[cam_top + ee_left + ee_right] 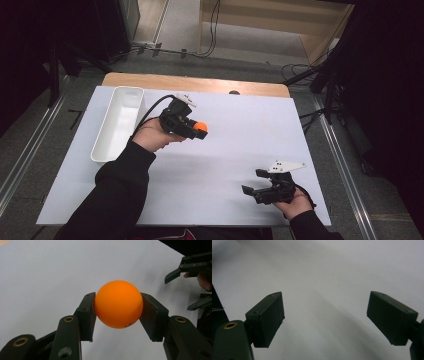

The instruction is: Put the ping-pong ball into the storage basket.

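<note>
Our left gripper (pixel 117 312) is clenched on the ball (pixel 118 304), one jaw pressing each side near its widest girth. In the high view we hold the left gripper (pixel 192 127) over the left middle of the table (pixel 240 135), with the ball (pixel 200 126) at its tip and apparently just clear of the white surface, though we cannot be sure of the gap.

The ball is smooth, orange and evenly round. We judge it light, hollow and fairly stiff, probably a table-tennis ball, so it needs little squeeze. Its slick curved skin gives the flat pads only small patches of contact, and a grip off the middle line could let it squirt out. Holding across the full width, as now, looks like the safest purchase.

Further out, the white bin (pixel 117 122) lies along the table's left edge, just beside our left hand (pixel 152 135).

Our right gripper (pixel 325 317) is released, its jaws wide apart with nothing between them. In the high view it rests low near the table's front right corner (pixel 260 187), well apart from the ball.
</note>
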A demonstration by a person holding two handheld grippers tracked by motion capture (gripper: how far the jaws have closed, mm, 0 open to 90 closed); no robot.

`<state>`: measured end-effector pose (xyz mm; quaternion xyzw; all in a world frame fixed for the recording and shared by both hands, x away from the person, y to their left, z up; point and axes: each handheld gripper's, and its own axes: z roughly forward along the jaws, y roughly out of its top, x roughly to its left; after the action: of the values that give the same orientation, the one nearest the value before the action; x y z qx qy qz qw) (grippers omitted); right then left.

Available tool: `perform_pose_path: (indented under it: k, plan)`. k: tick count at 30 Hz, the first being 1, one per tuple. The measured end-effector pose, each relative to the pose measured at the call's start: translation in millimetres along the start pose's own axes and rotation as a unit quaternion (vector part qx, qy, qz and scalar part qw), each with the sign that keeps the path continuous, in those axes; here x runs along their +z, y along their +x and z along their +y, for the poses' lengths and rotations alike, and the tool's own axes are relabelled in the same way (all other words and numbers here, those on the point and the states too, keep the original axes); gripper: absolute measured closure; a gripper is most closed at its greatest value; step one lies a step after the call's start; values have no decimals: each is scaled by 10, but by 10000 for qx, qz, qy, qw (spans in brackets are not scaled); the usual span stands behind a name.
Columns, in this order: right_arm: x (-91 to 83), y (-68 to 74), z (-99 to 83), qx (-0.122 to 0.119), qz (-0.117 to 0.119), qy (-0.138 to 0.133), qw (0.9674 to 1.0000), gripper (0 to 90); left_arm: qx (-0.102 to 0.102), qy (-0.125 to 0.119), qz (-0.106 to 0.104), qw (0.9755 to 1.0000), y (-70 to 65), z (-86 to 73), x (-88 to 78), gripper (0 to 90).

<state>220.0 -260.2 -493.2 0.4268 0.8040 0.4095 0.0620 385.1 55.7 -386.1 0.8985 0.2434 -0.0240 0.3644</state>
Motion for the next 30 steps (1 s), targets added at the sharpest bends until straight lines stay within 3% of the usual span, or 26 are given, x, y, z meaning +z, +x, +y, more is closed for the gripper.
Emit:
perform_pose_path:
  k: [11,21,26,30]
  plan:
    - [16,-32,6,11,116,-2,9999,131,-148,-99,152,9997,76,-21,-102,507]
    - [3,-13,-6,-14,78,-9,10000,132,-294,-230,247,9990,163,-51,-236,507]
    - [0,30,8,-32,55,-16,10000,132,-299,-178,428,9985,214,-108,-294,507]
    - [20,40,11,-57,18,23,10000,132,-383,-290,396,9981,255,-130,-370,507]
